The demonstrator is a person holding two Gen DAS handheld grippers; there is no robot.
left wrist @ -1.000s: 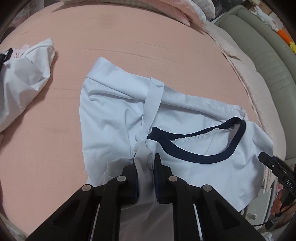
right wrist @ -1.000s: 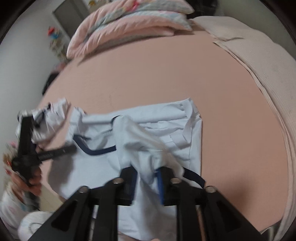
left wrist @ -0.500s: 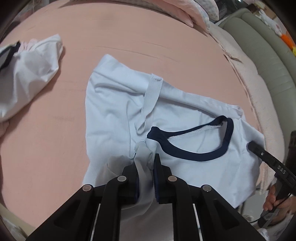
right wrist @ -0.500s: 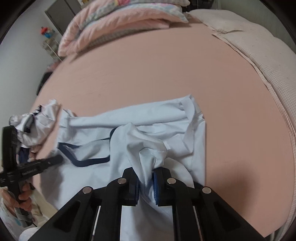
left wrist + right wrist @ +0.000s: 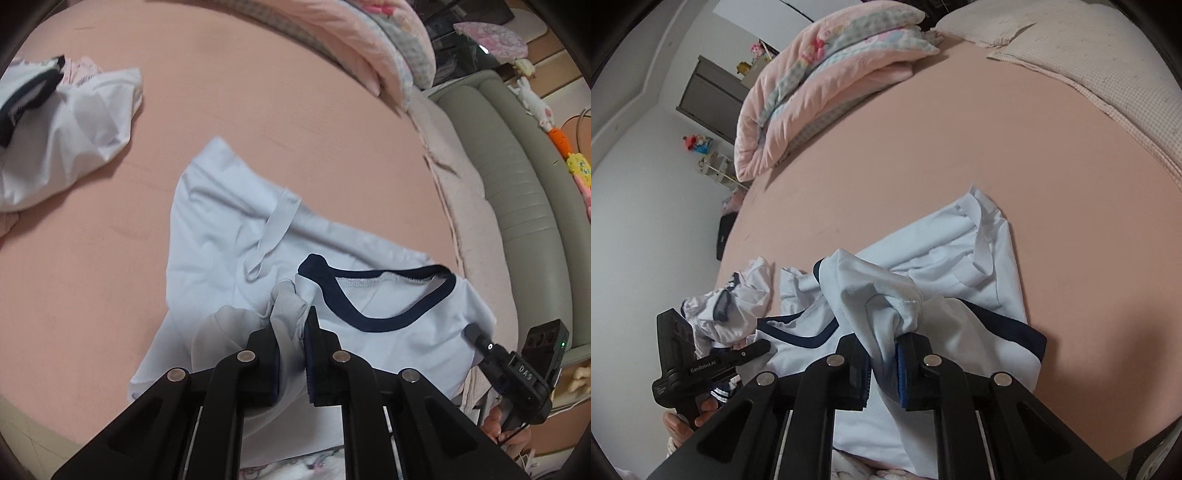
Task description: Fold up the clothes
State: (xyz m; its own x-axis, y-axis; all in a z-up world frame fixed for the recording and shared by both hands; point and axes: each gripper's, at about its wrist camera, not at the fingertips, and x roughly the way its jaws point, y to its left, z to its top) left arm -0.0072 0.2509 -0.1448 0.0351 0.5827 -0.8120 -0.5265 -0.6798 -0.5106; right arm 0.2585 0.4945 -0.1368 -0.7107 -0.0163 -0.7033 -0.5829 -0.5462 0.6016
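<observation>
You are holding a pale blue shirt (image 5: 221, 236) with both tongs over a pink bed (image 5: 258, 92). The shirt is lying crumpled near the bed's near edge, its navy collar (image 5: 373, 317) facing up.

Left wrist view: your left gripper (image 5: 291, 339) is standing nearly closed, its jaws pinching a bunched fold of the shirt just left of the collar. The fold is rising off the bed between the pads. A loose sleeve strip (image 5: 277, 229) is lying across the shirt beyond the fold. Your right gripper (image 5: 476, 338) is showing at the shirt's right edge, its tip touching the cloth beside the collar, with your fingers (image 5: 495, 428) wrapped around its handle.

Right wrist view: your right gripper (image 5: 882, 350) is also standing narrow, its jaws clamping a gathered wad of the shirt (image 5: 923, 266) that is puffing up above the pads. The collar (image 5: 798, 334) is lying left of the wad. Your left gripper (image 5: 753, 349) is showing left of the collar, its tip against the shirt, your hand (image 5: 687, 417) gripping it below.

A second white garment (image 5: 62, 136) is lying heaped on the bed, left of the shirt and apart from it. A folded pink quilt (image 5: 820, 81) is resting at the bed's far end, well beyond the shirt. A grey-green padded headboard (image 5: 517, 177) is running along the bed's right side.
</observation>
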